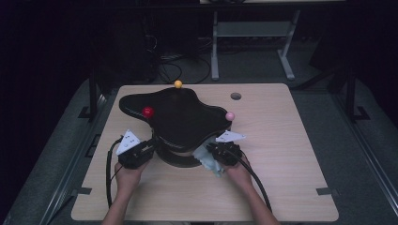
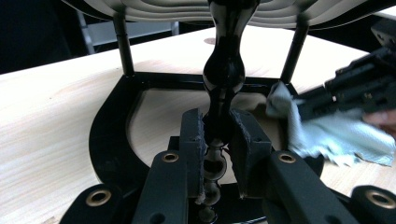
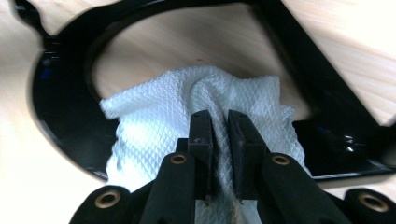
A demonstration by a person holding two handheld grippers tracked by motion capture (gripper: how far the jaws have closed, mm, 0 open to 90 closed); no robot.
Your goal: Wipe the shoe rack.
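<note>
Near the table's [image 1: 281, 187] front edge, the left tool [image 2: 217, 135] clamps the stand's [image 1: 180, 115] slick, rigid post [image 2: 224, 70]; the right tool [image 3: 219, 126] pinches a soft, light cloth [image 3: 154, 116] against its glossy base [image 3: 60, 93].

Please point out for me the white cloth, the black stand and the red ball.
white cloth [image 3: 154, 116]: right gripper view, on its textured fold ahead of the claw.
black stand [image 2: 224, 70]: left gripper view, on its glossy turned centre post.
red ball [image 1: 148, 112]: high view, on the ball's middle.
</note>
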